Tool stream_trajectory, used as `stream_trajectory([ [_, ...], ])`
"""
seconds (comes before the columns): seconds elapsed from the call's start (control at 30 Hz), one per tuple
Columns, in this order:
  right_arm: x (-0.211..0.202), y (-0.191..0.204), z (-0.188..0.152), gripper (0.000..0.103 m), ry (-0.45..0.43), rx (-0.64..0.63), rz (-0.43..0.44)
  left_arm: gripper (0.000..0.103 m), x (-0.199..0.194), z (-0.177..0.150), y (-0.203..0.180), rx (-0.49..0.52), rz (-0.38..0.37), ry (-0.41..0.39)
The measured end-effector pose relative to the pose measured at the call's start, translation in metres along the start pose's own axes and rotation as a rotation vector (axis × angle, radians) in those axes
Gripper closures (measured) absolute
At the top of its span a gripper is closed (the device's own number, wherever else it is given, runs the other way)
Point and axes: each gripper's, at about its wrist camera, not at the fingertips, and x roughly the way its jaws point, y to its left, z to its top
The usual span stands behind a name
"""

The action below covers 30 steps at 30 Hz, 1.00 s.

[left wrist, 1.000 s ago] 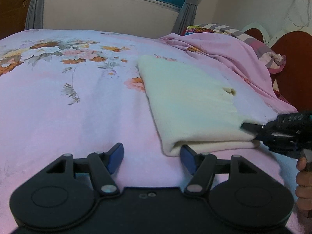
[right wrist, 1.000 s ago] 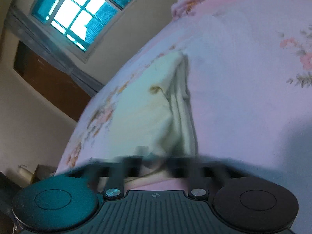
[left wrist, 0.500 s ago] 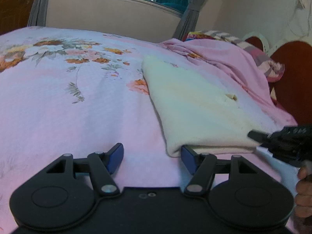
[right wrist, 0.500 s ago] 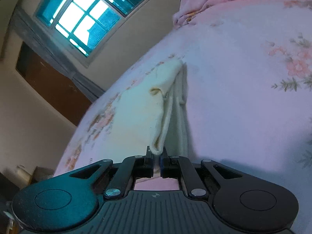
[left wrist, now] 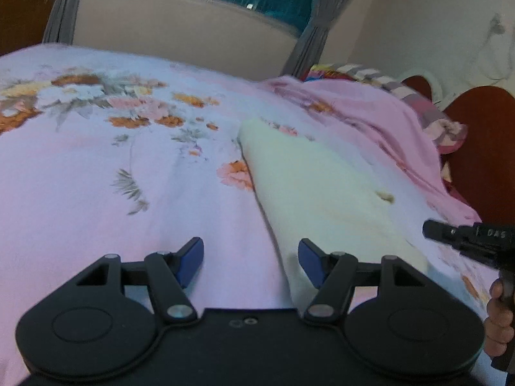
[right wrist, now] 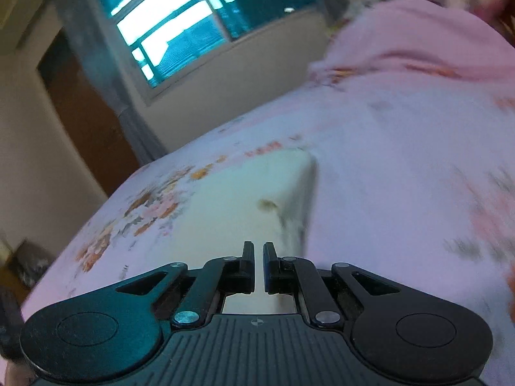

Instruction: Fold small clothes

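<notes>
Two hand-held grippers hover over the floral pink bed (left wrist: pixel 96 193): the left hand-held gripper (left wrist: pixel 250 259) gapes empty beside the folded cream cloth (left wrist: pixel 315 189), and the right hand-held gripper (right wrist: pixel 259 254) is pinched together, holding nothing.

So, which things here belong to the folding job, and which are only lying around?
Belong to the job:
- cream folded cloth
- left gripper, open
- right gripper, shut, empty

Only lying around:
- floral bedsheet
- pink blanket
- striped pillow
- curtains
</notes>
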Motion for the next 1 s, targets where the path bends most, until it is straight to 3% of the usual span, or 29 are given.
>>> stream_trajectory([
  [0.13,0.039,0.020,0.015,0.097,0.029,-0.161,-0.011,0.038,0.024,0.014,0.003,-0.058,0.007,0.010],
  [0.2,0.058,0.026,0.014,0.097,0.088,-0.239,0.005,0.038,0.030,0.017,0.002,-0.059,0.007,0.004],
  [0.27,0.084,0.029,0.005,0.098,0.159,-0.341,-0.079,0.038,0.042,0.016,-0.002,-0.041,0.010,0.054],
  [0.3,0.091,0.022,0.000,0.101,0.196,-0.348,-0.122,0.038,0.045,0.013,-0.007,-0.003,0.016,0.070],
  [0.4,0.085,-0.010,-0.004,0.103,0.186,-0.215,-0.103,0.038,0.044,0.009,-0.009,0.040,-0.008,0.062],
  [0.57,0.054,-0.006,-0.006,0.103,0.145,-0.196,-0.091,0.038,0.032,0.005,-0.002,0.000,-0.047,0.050],
  [0.63,0.042,-0.006,-0.009,0.103,0.134,-0.183,-0.043,0.038,0.032,0.003,-0.005,0.030,-0.047,0.065],
  [0.7,0.044,-0.009,-0.021,0.103,0.189,-0.213,-0.078,0.037,0.034,0.003,-0.011,0.076,-0.031,0.081],
  [0.8,0.034,-0.004,-0.019,0.103,0.178,-0.208,-0.087,0.038,0.033,0.005,-0.018,0.105,-0.004,0.101],
  [0.87,0.025,0.003,-0.015,0.088,0.151,-0.213,-0.094,0.038,0.031,0.005,-0.020,0.108,0.006,0.106],
  [0.9,0.021,0.007,-0.015,0.060,0.137,-0.223,-0.090,0.038,0.030,0.004,-0.021,0.109,0.009,0.106],
  [0.93,0.020,0.012,-0.017,0.039,0.125,-0.246,-0.083,0.038,0.029,0.003,-0.021,0.107,0.012,0.104],
  [1.0,0.031,0.016,-0.022,0.039,0.174,-0.297,-0.094,0.038,0.027,0.001,-0.022,0.102,0.021,0.101],
])
